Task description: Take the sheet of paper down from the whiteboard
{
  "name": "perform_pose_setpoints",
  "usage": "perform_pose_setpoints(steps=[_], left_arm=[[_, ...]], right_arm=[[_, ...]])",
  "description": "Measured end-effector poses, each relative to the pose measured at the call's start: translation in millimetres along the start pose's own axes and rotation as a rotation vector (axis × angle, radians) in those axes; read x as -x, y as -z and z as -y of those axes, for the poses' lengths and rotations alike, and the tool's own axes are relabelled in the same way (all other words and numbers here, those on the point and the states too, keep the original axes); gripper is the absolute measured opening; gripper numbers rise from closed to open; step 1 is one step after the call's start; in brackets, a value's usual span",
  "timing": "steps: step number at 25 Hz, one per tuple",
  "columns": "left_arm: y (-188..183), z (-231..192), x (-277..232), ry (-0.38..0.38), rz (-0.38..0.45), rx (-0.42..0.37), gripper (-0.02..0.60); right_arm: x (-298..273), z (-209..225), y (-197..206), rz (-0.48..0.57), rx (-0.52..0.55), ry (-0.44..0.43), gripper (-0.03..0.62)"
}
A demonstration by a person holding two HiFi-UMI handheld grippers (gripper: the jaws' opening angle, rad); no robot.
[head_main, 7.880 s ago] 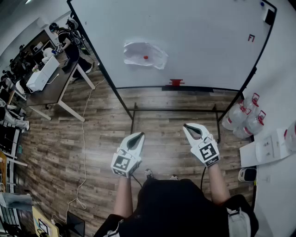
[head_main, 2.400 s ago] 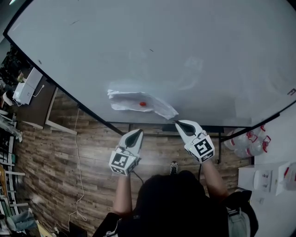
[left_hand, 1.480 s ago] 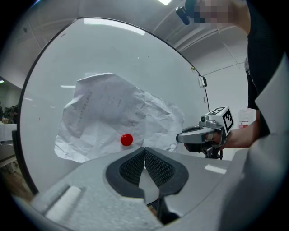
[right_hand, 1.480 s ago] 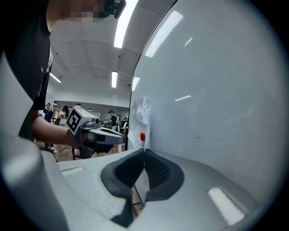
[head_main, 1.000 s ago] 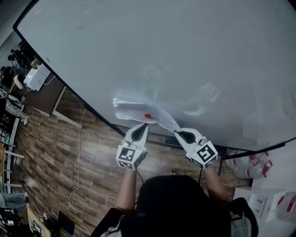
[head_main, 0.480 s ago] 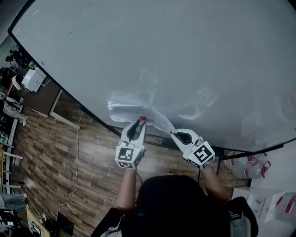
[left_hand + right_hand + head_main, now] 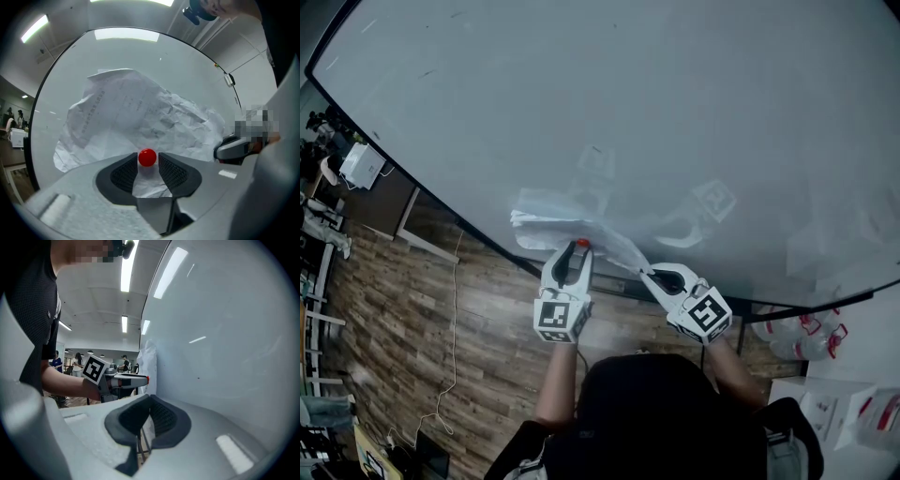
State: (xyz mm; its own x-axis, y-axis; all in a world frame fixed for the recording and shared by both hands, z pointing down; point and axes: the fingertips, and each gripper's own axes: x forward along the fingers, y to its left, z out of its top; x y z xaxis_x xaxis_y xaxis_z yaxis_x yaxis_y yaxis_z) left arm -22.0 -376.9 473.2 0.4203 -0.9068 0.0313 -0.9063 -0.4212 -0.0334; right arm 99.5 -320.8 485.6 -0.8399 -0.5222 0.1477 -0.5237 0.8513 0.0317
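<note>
A crumpled white sheet of paper (image 7: 546, 220) hangs on the whiteboard (image 7: 675, 112), pinned by a small red magnet (image 7: 582, 244). My left gripper (image 7: 575, 250) points at the board and its jaws are opening. In the left gripper view the magnet (image 7: 147, 157) sits between the pad tips of my left gripper (image 7: 147, 162), against the paper (image 7: 140, 112). My right gripper (image 7: 645, 274) is shut on the sheet's lower right corner. In the right gripper view a thin strip of paper (image 7: 149, 366) runs between the pads of my right gripper (image 7: 147, 405).
The whiteboard's dark lower frame (image 7: 487, 239) runs just below the sheet. Under it lies wooden floor (image 7: 441, 319) with a cable (image 7: 455, 309). Water jugs (image 7: 797, 323) stand at the right. Tables and people (image 7: 347, 169) are at the far left.
My left gripper has come up to the red magnet, and its jaws have parted around it. The right gripper has kept its hold on the paper's corner.
</note>
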Motion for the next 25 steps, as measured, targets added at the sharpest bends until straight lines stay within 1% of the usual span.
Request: perform_pose_setpoints(steps=[13, 20, 25], left_arm=[[2.8, -5.6, -7.7, -0.075, -0.017, -0.003, 0.126], [2.5, -6.0, -7.7, -0.069, -0.022, 0.016, 0.126], [1.6, -2.7, -3.9, -0.043, -0.019, 0.022, 0.127]], right_arm=[[-0.8, -2.0, 2.4, -0.005, 0.0, -0.024, 0.003], [-0.1, -2.3, 2.7, -0.008, -0.009, -0.03, 0.003], [1.1, -5.3, 0.9, -0.002, -0.031, -0.037, 0.003]])
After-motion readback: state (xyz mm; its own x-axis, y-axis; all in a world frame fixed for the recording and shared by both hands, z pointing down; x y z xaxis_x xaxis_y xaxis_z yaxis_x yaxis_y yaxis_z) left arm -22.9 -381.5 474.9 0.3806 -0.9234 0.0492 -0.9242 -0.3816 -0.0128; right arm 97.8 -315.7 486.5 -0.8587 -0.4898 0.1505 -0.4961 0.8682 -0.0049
